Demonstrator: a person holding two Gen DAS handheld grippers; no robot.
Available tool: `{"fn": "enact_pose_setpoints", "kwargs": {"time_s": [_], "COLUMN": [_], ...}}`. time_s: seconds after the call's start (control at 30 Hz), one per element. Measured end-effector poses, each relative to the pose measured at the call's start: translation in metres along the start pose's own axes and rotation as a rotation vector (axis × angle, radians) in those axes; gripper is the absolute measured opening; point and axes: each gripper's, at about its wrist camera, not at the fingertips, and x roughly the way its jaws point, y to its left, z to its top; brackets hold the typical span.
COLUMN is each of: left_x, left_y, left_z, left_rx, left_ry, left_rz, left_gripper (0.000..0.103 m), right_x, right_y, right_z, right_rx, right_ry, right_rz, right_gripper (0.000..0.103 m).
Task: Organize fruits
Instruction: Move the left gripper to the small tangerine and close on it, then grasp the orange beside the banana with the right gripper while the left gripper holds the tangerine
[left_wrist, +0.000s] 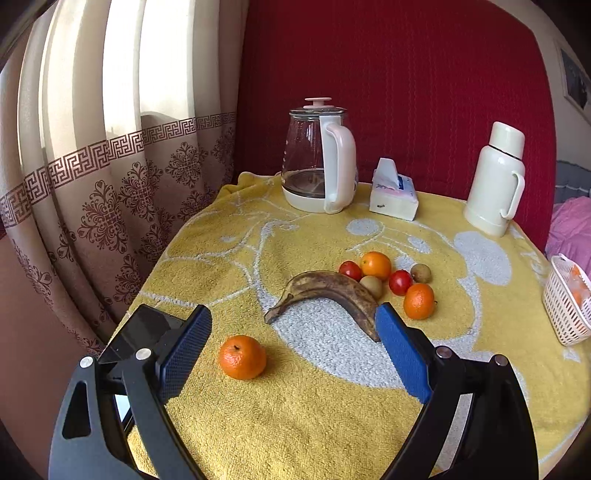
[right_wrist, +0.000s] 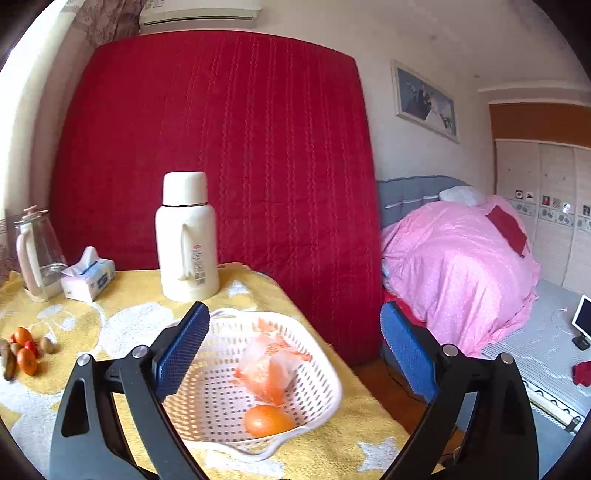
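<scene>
**Yellow towel-covered table: fruit sorting, both tongs released**

Yellow terry cloth (left_wrist: 303, 398) covers the table. L gripper (left_wrist: 293, 345) stands spread wide, nothing between its pads; R gripper (right_wrist: 295, 347) is likewise released and empty, hanging over the white basket (right_wrist: 321, 376) at the table's right edge.

Basket contents: one loose orange (right_wrist: 267, 421) near the front rim, plus a plastic-wrapped orange item (right_wrist: 267, 369) mid-basket.

Fruit yet unsorted, mid-table: near mandarin (left_wrist: 242, 357) lies alone toward the front edge, just ahead of the L tongs and slightly left of their centre line, closer to the left pad. The banana (left_wrist: 325, 291), brown and overripe, lies behind it; long axis runs roughly left-to-right across the L tongs' line, stem end left, far tip just beside the right pad. Beyond it a cluster: orange (left_wrist: 376, 265), second mandarin (left_wrist: 418, 301), two tomatoes (left_wrist: 400, 282), two kiwis (left_wrist: 421, 273).

Key relation: L hand is nearer by far to the loose fruit; R is at the basket, well apart from the cluster. Likely next pick, judged: the near mandarin, w/ a small leftward correction to centre it.

Back edge: kettle (left_wrist: 317, 162), tissue pack (left_wrist: 393, 194), thermos (left_wrist: 495, 181).
</scene>
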Motion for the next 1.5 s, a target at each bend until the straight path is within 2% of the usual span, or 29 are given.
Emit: {"fn": "enact_pose_setpoints", "kwargs": {"time_s": [0.17,0.27,0.43,0.6,0.97,1.13,1.27,1.5], "left_x": [0.007,0.013,0.028,0.046,0.077,0.076,0.065,0.05], "left_y": [0.023,0.032,0.042,0.05,0.045,0.045,0.045,0.038], "left_z": [-0.005,-0.011,-0.02,-0.026,-0.032,-0.033,-0.033,-0.032], "left_rx": [-0.024,-0.028,-0.043,-0.063,-0.055,-0.061,-0.064,-0.061], "left_ry": [0.021,0.044,0.093,0.156,0.255,0.247,0.197,0.143], "left_rz": [0.027,0.044,0.046,0.025,-0.013,0.001,0.008,-0.027], "left_gripper": [0.09,0.09,0.089,0.077,0.042,0.04,0.04,0.04], "right_x": [-0.002,-0.007,-0.029,-0.038,-0.015,-0.011,-0.009,0.011], "right_y": [0.039,0.072,0.131,0.158,0.153,0.157,0.167,0.203], "right_z": [-0.001,-0.011,-0.03,-0.045,-0.058,-0.063,-0.062,-0.052], "right_rx": [0.021,-0.01,-0.148,-0.209,-0.144,-0.156,-0.187,-0.177], "right_ry": [0.164,0.252,0.279,0.293,0.383,0.415,0.458,0.539], "right_rz": [0.293,0.459,0.607,0.634,0.608,0.616,0.642,0.716], "right_gripper": [0.098,0.099,0.099,0.098,0.099,0.099,0.099,0.099]}}
